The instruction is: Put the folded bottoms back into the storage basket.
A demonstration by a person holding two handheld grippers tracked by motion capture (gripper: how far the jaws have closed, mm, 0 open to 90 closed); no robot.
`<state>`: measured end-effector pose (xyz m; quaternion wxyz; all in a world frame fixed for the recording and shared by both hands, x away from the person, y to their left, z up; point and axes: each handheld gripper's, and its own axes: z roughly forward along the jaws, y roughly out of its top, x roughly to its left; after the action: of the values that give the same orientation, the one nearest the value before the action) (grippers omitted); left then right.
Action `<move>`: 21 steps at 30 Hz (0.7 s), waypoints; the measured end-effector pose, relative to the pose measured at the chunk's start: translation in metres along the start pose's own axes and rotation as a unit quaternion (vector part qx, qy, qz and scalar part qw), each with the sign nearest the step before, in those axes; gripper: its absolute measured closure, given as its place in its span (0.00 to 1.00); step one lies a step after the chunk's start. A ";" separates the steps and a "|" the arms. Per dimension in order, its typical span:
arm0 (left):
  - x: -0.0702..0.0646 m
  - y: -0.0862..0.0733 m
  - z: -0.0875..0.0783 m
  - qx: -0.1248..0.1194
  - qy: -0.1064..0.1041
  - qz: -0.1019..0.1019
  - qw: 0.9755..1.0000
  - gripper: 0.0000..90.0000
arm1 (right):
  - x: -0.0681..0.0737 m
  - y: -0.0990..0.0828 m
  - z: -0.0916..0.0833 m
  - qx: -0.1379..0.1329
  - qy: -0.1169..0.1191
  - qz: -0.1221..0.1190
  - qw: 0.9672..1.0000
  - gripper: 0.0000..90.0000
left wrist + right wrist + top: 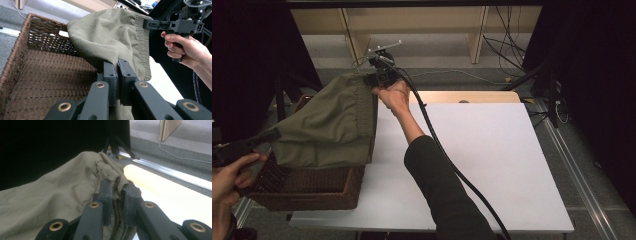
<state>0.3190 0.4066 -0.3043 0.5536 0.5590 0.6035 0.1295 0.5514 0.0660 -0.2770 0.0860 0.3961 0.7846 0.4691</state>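
- The white table (492, 165) takes up the middle of the high view, with its bare top spreading out to the right of the person's right sleeve and a pale wooden strip along the far edge.
- The olive-green garment (329, 125) hangs stretched in the air between the two grippers, above the basket and the table's left edge. Its gathered elastic hem runs down the right side, and the lower fold drapes onto the basket's near rim.
- The brown wicker basket (307, 192) sits at the table's left near corner, partly over the edge. In the left gripper view its woven floor (47, 82) lies open under the cloth.
- The right hand (394, 97) reaches over the far left part of the table, with a thick black cable trailing back along the forearm.
- The left hand (229, 175) sits at the lower left edge, just beside the basket's left side.
- The right gripper (117, 192) has its jaws pinched nearly together on the garment's ribbed hem, and the bunched fabric is squeezed between the pads.
- The left gripper (117, 72) likewise has its jaws drawn close, clamping a fold of the garment's opposite corner, with the cloth rising from between them.
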 end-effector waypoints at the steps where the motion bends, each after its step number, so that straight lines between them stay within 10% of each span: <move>1: 0.001 0.000 -0.001 0.000 0.001 0.000 1.000 0.95 | 0.001 0.000 0.001 0.001 0.000 -0.002 1.000 0.89; 21: 0.026 0.002 -0.017 -0.009 0.017 -0.022 1.000 0.95 | 0.022 -0.002 0.022 0.004 0.009 -0.002 1.000 0.89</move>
<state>0.3129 0.4368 -0.3103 0.5513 0.5381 0.6237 0.1321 0.5467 0.0957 -0.2849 0.0787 0.3905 0.7882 0.4691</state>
